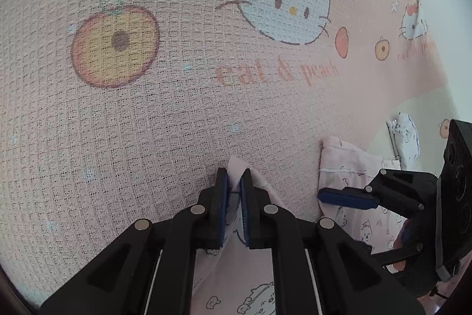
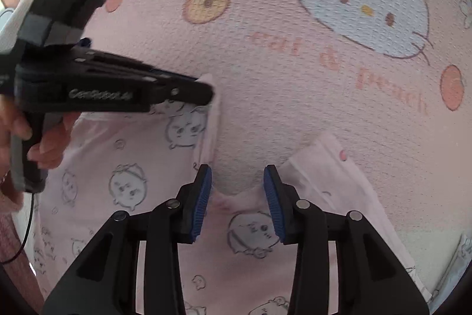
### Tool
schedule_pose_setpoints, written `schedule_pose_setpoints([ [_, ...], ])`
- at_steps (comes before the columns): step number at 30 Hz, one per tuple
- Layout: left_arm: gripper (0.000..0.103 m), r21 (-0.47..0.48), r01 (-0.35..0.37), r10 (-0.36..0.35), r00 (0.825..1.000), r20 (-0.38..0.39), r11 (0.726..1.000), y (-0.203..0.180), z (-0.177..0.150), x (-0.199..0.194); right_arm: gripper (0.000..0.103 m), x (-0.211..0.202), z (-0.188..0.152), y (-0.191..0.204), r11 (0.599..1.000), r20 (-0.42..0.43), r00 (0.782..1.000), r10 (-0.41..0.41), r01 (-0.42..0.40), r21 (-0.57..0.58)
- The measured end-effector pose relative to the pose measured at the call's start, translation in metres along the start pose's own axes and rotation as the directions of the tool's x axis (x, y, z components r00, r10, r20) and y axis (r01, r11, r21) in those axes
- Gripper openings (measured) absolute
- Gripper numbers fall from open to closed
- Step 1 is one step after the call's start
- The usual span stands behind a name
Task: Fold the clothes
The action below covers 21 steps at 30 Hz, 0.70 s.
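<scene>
Left tongs [image 1: 234, 188] are clamped on the pink printed garment's [image 2: 124, 167] edge; right tongs [image 2: 237, 185] stand apart above that garment's neckline, on the cat-and-peach blanket [image 1: 177, 108].

Pink garment [image 2: 124, 167]: lower part cut off by right wrist view's bottom edge.
Garment corner: hidden between left gripper [image 1: 234, 182] pads.
Hand [image 2: 44, 143]: cropped at left edge.
Blanket lettering [image 2: 392, 90]: blurred.
</scene>
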<state>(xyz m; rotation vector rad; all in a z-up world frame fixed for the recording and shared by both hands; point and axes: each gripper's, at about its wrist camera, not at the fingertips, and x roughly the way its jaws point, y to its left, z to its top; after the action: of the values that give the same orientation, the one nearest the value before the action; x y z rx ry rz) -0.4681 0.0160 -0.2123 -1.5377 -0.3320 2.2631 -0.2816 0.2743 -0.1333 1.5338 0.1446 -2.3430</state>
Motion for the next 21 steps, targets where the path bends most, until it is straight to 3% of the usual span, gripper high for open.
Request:
schedule_pose_setpoints([
  [7, 0.010, -0.001, -0.002, 0.002, 1.000, -0.001, 1.000, -0.001, 0.000, 0.002, 0.039, -0.001, -0.008, 0.010, 0.999, -0.017, 1.000, -0.013, 0.013, -0.051],
  [10, 0.010, 0.007, -0.013, 0.013, 1.000, -0.003, 1.000, -0.003, 0.000, 0.002, 0.039, 0.003, -0.006, 0.022, 0.988, -0.038, 0.996, -0.086, 0.080, -0.131],
  [13, 0.010, 0.022, -0.042, 0.042, 0.999, 0.005, 0.999, -0.009, 0.000, 0.000, 0.054, 0.006, -0.001, 0.032, 0.968, -0.045, 0.981, -0.190, 0.179, -0.178],
  [14, 0.010, 0.030, -0.063, 0.062, 0.998, 0.016, 0.998, -0.013, -0.001, -0.003, 0.055, 0.006, -0.002, 0.032, 0.963, -0.041, 0.977, -0.211, 0.200, -0.180],
  [16, 0.011, 0.054, -0.118, 0.113, 0.990, 0.080, 0.992, -0.020, -0.004, -0.016, 0.055, 0.003, -0.003, 0.027, 0.957, -0.019, 0.965, -0.260, 0.255, -0.135],
  [17, 0.012, 0.069, -0.142, 0.133, 0.983, 0.124, 0.987, -0.024, -0.007, -0.026, 0.049, -0.001, -0.003, 0.021, 0.942, 0.013, 0.947, -0.321, 0.321, -0.101],
  [18, 0.013, 0.085, -0.162, 0.146, 0.975, 0.169, 0.983, -0.029, -0.009, -0.036, 0.033, -0.004, -0.004, 0.013, 0.914, 0.034, 0.916, -0.401, 0.402, -0.057],
  [19, 0.014, 0.100, -0.176, 0.153, 0.967, 0.204, 0.979, -0.033, -0.012, -0.046, 0.026, -0.008, -0.005, 0.000, 0.910, 0.039, 0.909, -0.414, 0.414, 0.006],
  [21, 0.023, 0.162, -0.188, 0.150, 0.964, 0.221, 0.969, -0.041, -0.016, -0.054, 0.028, -0.019, -0.008, -0.023, 0.943, 0.037, 0.951, -0.307, 0.299, 0.146],
])
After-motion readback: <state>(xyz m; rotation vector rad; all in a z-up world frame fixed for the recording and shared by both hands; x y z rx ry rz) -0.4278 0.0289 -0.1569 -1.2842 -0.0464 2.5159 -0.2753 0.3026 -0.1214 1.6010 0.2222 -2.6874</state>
